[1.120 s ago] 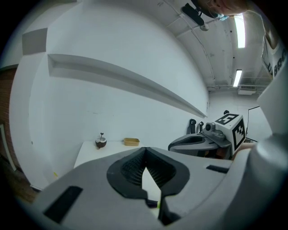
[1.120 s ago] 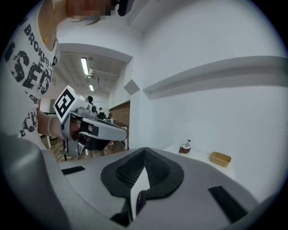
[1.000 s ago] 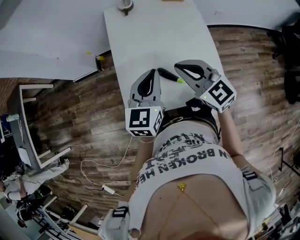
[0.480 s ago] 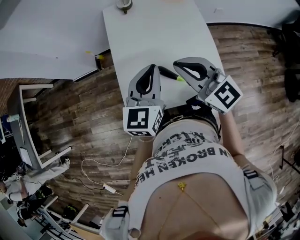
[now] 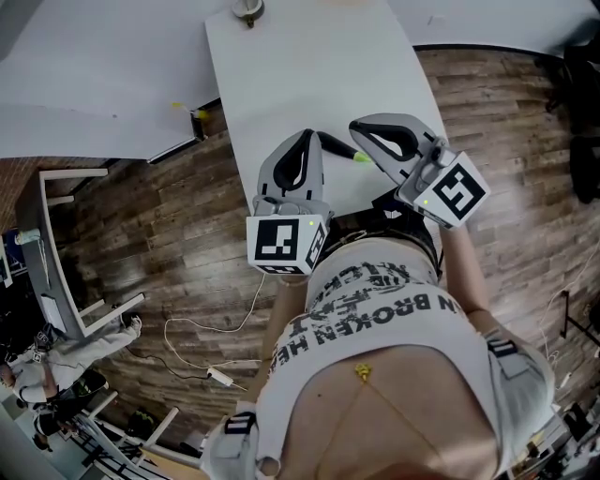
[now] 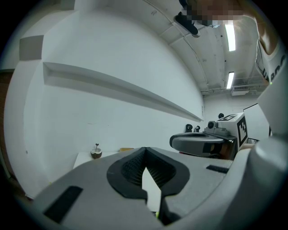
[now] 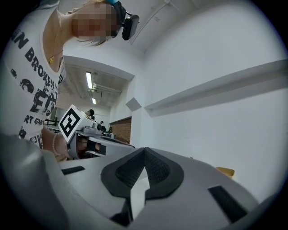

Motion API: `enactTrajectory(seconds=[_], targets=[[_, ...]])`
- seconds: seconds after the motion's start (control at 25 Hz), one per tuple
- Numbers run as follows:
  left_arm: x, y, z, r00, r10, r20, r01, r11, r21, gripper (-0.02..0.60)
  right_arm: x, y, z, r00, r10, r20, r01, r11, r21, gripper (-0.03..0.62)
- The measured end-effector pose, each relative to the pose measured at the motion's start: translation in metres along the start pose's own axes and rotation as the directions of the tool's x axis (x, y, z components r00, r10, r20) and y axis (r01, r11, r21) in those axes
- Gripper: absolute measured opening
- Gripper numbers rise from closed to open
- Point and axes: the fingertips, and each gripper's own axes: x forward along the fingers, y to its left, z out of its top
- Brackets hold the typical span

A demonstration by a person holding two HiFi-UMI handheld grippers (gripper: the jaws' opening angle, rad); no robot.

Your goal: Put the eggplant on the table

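The eggplant point(image 5: 332, 144), dark and slim with a green stem end point(image 5: 361, 159), lies on the white table point(image 5: 309, 66) near its front edge. It sits between my two grippers, and neither one holds it. My left gripper point(image 5: 305, 135) hovers just left of it, its jaws together and empty point(image 6: 145, 150). My right gripper point(image 5: 357, 128) hangs above the stem end, pointing left, shut with nothing in it point(image 7: 144, 150). Each gripper view shows the other gripper across from it, level with it.
A small round brown bowl with a stick point(image 5: 249, 10) point(image 6: 96, 152) stands at the table's far end. A second white surface point(image 5: 94, 75) adjoins on the left. A white frame point(image 5: 58, 253) and a cable point(image 5: 211, 370) are on the wooden floor.
My right gripper has lifted a little off the table, its marker cube shifting right. The left gripper and the eggplant stay where they were.
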Motion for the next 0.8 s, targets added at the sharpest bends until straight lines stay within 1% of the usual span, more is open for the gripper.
enactTrajectory(seconds=[0.6,0.8], targets=[[-0.0003,0.0003,-0.0027,1.000,0.001,-0.007,-0.001,1.000,-0.010,-0.002,-0.0004,-0.0012,0.0028,1.000,0.001,0.001,-0.001,1.000,0.008,0.008],[-0.0003,0.0010,-0.0042,1.000,0.003,-0.012,-0.003,1.000,-0.013,-0.002,-0.0011,-0.0021,0.0024,1.000,0.007,-0.002,-0.007,1.000,-0.007,0.007]])
